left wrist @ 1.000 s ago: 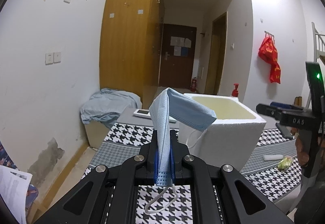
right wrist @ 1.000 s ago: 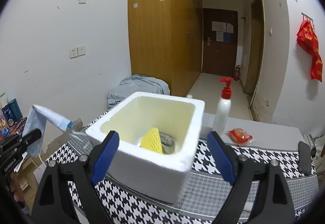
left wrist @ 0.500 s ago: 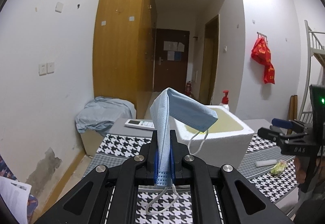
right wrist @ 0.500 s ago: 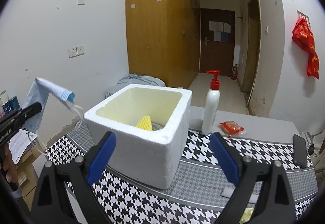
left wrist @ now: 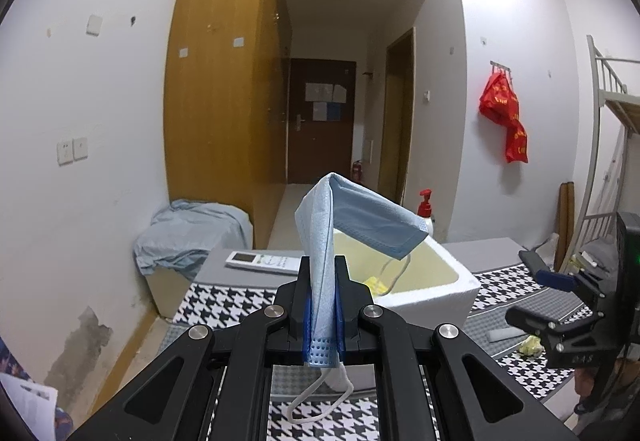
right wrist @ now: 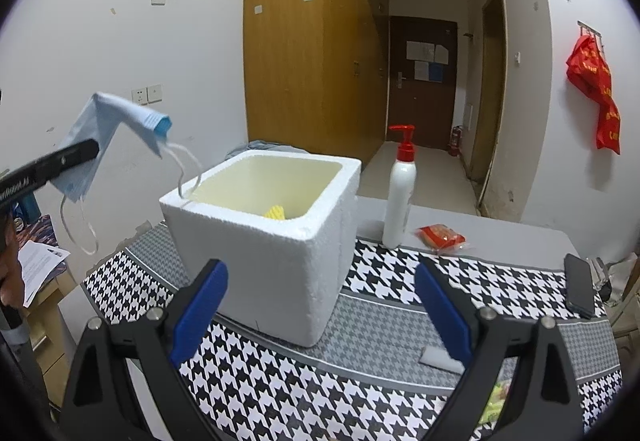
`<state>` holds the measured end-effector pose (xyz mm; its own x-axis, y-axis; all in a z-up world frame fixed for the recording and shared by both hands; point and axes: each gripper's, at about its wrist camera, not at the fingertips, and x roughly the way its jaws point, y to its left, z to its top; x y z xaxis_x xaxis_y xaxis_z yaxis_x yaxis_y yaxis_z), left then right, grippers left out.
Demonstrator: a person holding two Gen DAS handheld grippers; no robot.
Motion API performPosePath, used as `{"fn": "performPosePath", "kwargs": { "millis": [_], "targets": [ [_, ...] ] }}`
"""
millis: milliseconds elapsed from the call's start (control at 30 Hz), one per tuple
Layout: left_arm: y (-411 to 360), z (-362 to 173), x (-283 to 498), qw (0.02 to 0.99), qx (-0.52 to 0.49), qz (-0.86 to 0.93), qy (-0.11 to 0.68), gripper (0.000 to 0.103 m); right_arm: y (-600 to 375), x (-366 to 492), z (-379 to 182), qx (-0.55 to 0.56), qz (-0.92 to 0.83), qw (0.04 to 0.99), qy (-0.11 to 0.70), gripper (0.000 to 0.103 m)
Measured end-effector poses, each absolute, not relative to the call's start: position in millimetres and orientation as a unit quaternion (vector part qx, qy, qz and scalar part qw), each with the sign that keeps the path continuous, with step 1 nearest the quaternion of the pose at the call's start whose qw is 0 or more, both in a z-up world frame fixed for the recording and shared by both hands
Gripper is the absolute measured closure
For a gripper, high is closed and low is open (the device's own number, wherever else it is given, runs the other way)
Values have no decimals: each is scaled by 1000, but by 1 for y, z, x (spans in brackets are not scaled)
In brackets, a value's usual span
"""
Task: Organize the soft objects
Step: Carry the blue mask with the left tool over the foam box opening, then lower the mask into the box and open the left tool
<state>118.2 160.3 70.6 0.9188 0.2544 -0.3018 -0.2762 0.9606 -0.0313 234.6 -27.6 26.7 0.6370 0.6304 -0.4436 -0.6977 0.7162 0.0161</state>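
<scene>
Right wrist view, left to right: left gripper (right wrist: 86, 150) clamped on folded light-blue surgical mask (right wrist: 116, 121), held in air left of white foam box (right wrist: 276, 241), ear loop dangling onto rim. Yellow sponge piece (right wrist: 275, 212) inside box. White pump bottle with red top (right wrist: 400, 189) beside it. Right gripper (right wrist: 320, 313) spread wide, empty, jaws just been opening.

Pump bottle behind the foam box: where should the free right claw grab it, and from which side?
Grip the white body of the pump bottle at mid-height, coming level from the front right. It stands upright with the foam box close on its left; the red pump neck looks too thin. The right claw is open and empty.
</scene>
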Motion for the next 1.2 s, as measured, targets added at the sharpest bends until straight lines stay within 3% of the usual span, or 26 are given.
{"fn": "performPosePath", "kwargs": {
  "millis": [667,1200],
  "targets": [
    [153,87,176,984,-30,88,155,94,-62,234,11,-67,330,913,229,7],
    [163,75,241,972,-44,76,218,94,-78,236,5,-58,301,922,236,7]
  ]
}}
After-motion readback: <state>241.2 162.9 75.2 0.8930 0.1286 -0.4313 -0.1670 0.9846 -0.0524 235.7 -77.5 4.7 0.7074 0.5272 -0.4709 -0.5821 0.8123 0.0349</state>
